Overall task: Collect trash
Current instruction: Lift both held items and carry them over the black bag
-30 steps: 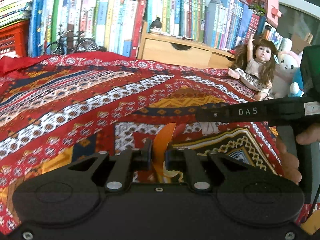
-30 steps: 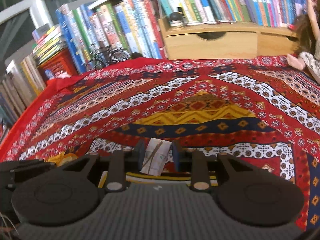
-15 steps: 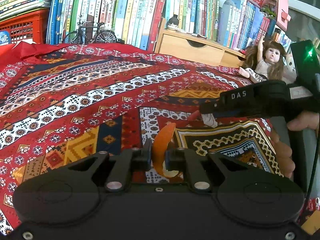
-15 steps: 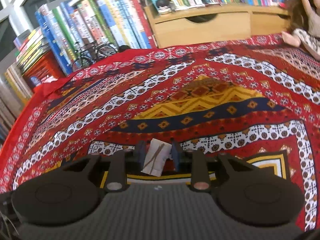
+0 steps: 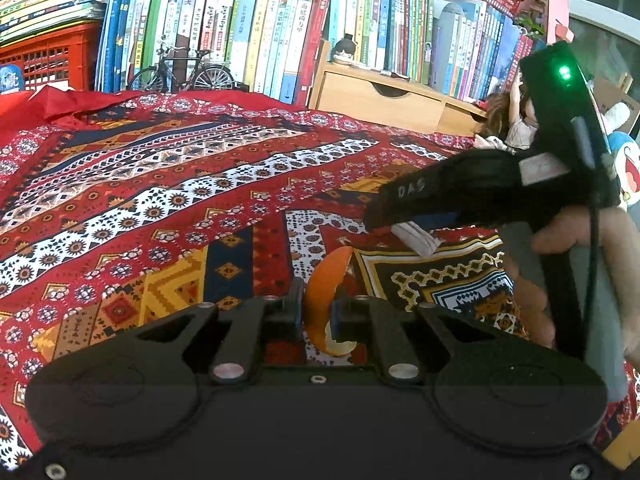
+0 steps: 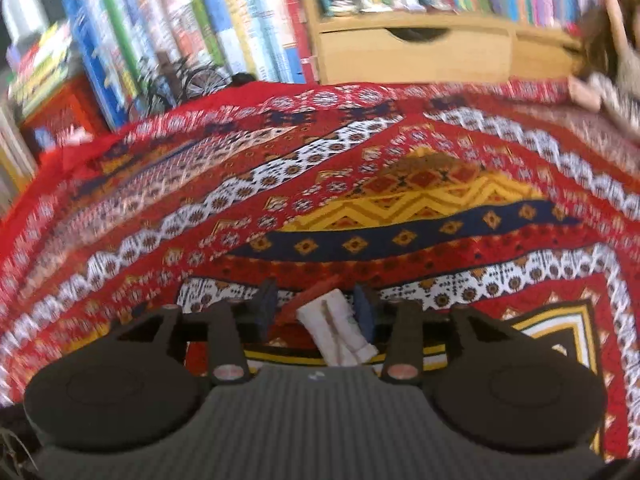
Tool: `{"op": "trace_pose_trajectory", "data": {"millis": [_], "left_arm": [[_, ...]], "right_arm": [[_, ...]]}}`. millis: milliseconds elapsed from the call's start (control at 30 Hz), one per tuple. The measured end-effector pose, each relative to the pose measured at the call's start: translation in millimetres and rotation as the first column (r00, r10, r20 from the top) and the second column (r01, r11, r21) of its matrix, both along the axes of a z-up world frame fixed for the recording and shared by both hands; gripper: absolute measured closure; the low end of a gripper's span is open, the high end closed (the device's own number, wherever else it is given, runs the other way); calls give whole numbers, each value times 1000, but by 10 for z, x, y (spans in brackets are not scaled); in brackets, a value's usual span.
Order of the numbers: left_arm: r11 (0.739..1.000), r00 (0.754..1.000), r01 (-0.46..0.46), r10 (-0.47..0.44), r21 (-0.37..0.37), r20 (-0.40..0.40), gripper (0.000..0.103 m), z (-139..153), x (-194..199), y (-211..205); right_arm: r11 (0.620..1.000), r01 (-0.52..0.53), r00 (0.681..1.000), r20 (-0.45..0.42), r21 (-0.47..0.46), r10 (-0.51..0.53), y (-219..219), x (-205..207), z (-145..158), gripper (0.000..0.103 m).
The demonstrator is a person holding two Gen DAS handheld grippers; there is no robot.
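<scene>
A curled orange peel [image 5: 326,280] stands pinched between the pads of my left gripper [image 5: 318,309], which is shut on it above the patterned cloth [image 5: 168,208]. A folded white paper scrap [image 6: 338,330] sits tilted between the pads of my right gripper [image 6: 314,305]. Those jaws are opening: a gap shows beside the left pad and the scrap leans toward the right one. In the left wrist view the right gripper [image 5: 374,220] points down at the cloth from the right, held by a hand [image 5: 560,236], and the paper scrap [image 5: 416,238] hangs under its tips.
A red, white and yellow patterned cloth [image 6: 400,216] covers the surface. Along the back stand rows of books [image 5: 260,28], a wooden drawer box [image 5: 380,96], a model bicycle [image 5: 180,72] and a red crate [image 5: 44,60]. A doll [image 5: 508,120] and plush toys sit at the right.
The right jaws have spread apart and the paper scrap has slipped lower and tilted between them. The right gripper has tipped downward and closer to the cloth. The left gripper still pinches the peel.
</scene>
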State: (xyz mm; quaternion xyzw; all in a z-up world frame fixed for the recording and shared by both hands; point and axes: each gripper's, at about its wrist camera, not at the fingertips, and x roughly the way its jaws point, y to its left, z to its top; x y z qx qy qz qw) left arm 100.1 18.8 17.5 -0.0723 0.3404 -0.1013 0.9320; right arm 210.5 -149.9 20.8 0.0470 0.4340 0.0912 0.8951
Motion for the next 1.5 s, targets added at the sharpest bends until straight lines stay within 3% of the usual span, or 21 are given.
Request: {"op": "trace_pose_trajectory", "data": {"millis": [33,267,633,967,1500], "left_arm": [[1000,1000,-1,1,0,0,91,4,-7,12],[1000,1000,-1,1,-16,10,91,59,-88,44],[1000,1000,-6,7,-19,27,91,213,-266,61],[999,1000,-19,19,-32,14,91,246,-373,151],[999,998,46,-45,-28,44,91,576,-1016,-30]], "right_arm": [[1000,0,1000,4,-23,0,42,-21,0,74],[998,7,999,-35,59,-5,-34,-74,94,76],[996,35,999,-5,81,-34,-186,-279,335,76],[994,47,999,-25,98,-45,-119,-285,305,75],[987,8,1000,-2,162,-7,-454,-1182,708,75]]}}
